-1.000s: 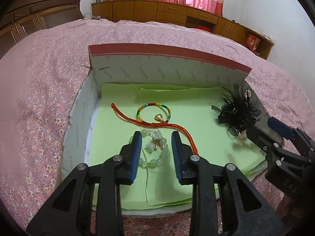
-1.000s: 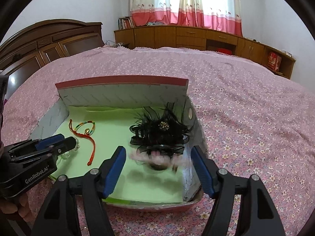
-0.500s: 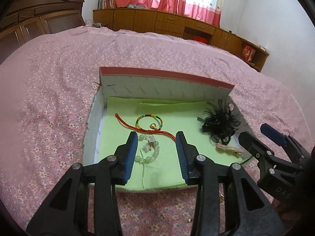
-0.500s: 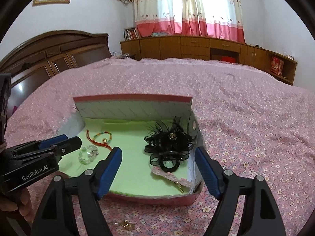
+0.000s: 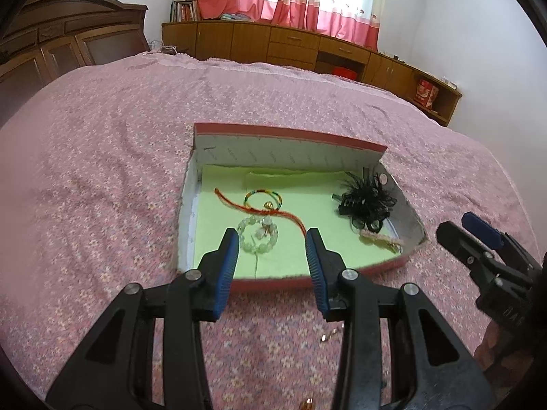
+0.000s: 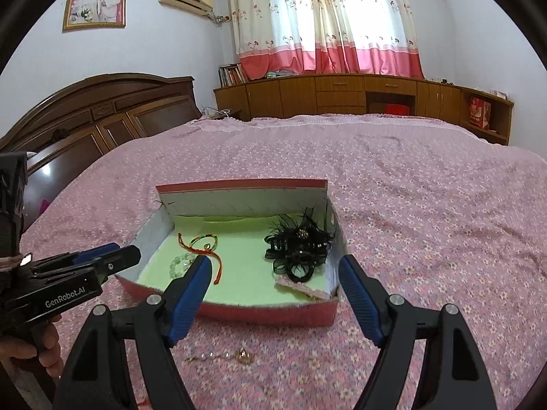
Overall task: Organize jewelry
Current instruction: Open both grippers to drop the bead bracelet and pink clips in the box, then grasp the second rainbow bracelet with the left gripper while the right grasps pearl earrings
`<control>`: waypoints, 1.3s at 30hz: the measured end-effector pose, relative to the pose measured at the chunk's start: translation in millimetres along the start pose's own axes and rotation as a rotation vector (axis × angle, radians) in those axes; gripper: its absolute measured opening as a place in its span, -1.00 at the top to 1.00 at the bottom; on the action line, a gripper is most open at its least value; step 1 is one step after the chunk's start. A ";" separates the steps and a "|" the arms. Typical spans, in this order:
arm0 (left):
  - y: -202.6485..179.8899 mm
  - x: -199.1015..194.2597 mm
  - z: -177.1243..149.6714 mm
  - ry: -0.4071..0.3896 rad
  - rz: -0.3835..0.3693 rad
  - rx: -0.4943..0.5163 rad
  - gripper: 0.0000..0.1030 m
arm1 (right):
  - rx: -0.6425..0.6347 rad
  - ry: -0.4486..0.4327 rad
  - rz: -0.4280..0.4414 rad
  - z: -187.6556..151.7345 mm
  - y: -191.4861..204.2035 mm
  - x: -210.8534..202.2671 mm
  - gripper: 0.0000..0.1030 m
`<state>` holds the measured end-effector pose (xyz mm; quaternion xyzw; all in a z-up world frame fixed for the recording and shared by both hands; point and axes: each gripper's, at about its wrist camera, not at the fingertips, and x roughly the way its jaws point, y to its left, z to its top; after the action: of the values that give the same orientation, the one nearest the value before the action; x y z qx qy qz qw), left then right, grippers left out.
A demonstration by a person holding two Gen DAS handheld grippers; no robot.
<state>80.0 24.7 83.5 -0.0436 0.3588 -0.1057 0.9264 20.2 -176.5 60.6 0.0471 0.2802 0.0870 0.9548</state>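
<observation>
Jewelry sits mostly in the red box (image 5: 287, 136) on the pink bedspread (image 5: 102, 171), ahead of both sets of jaws and touched by neither. In the box, on the green liner (image 5: 307, 201): one pale bead bracelet (image 5: 258, 234), seen in the left view just past the tips and between the two fingers; one red cord (image 5: 270, 210) running diagonally behind it; one multicolour bangle (image 5: 263, 198) with a small gold charm, lying on the cord; one black feather hair piece (image 5: 367, 201) in the right end of the box; one pink clip (image 5: 379, 238) just in front of the feather piece, near the front right corner. Five items in the box. Outside it, one gold chain piece (image 6: 222, 355) lies on the bedspread in front of the box's front wall, below the gap between the right fingers in the right view; the left view shows a small gold bit (image 5: 329, 335) beside the right finger of the left tool, can't tell whether it's the same piece. Left gripper (image 5: 271, 258): jaws moderately apart, nothing between them, tips over the box's front edge. Right gripper (image 6: 273, 283): jaws spread wide, empty, tips framing the box's right half with the feather piece and clip between them in view, not in contact. Two grippers, both short of the box interior.
</observation>
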 end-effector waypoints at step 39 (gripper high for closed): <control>32.5 -30.3 -98.0 0.264 0.005 -0.026 0.37 | 0.078 0.325 -0.025 -100.6 -35.4 -42.6 -0.53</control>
<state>-2.6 62.8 25.9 -0.0402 0.4791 -0.1035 0.8707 -64.8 -215.2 -6.3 0.0659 0.4349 0.0707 0.8953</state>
